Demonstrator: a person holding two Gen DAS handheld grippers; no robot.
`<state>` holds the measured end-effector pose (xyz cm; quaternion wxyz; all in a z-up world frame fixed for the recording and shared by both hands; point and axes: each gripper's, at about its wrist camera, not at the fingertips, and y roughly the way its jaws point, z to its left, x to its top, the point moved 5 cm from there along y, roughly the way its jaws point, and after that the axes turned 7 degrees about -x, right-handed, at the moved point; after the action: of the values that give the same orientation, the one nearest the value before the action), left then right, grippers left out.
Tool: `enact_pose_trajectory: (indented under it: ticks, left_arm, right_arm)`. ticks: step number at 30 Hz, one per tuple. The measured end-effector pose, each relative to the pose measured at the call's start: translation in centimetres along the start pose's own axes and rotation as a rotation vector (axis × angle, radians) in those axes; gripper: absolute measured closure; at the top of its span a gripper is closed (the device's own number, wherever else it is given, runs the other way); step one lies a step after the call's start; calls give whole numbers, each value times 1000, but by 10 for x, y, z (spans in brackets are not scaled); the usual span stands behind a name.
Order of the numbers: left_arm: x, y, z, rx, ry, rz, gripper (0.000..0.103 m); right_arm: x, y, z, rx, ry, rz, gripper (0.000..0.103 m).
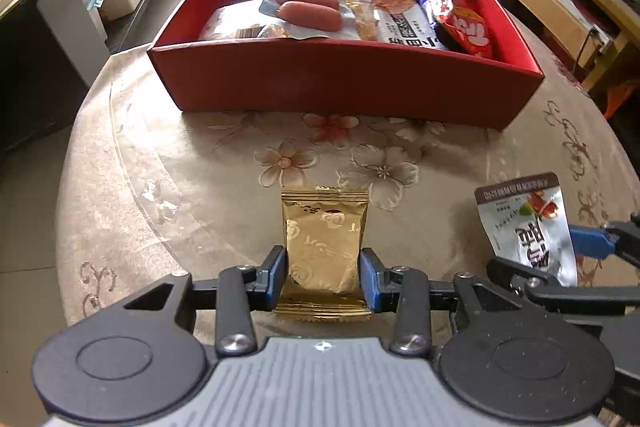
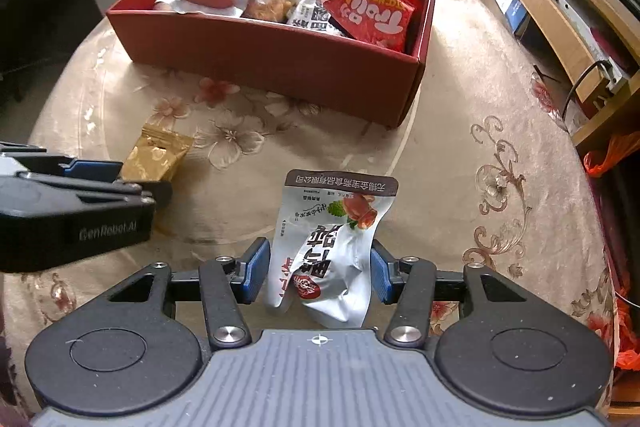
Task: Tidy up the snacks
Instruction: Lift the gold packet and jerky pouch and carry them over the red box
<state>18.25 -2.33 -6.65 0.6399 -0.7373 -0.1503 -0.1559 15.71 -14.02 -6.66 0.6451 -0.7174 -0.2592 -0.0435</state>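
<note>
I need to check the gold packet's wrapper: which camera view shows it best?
The left wrist view: the gold packet lies whole and centred there. The right wrist view catches only part of it, behind the left hand-held gripper.

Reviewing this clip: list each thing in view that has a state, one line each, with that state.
left gripper: shut on the gold packet
gold packet: sealed, gripped at both side edges
right gripper: shut on the silver pouch
silver pouch: sealed, crumpled, between the pads
red box: open, no lid, partly filled
sausage pack: sealed, lying in the box
red Trolli bag: in the box, propped at an angle
</note>
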Motion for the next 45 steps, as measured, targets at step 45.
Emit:
enact_pose_trajectory:
  ticks: [45]
  left_arm:
    - [31, -32, -5, -20, 6, -121, 65]
  right_arm:
    - [30, -27, -6, 8, 39, -110, 43]
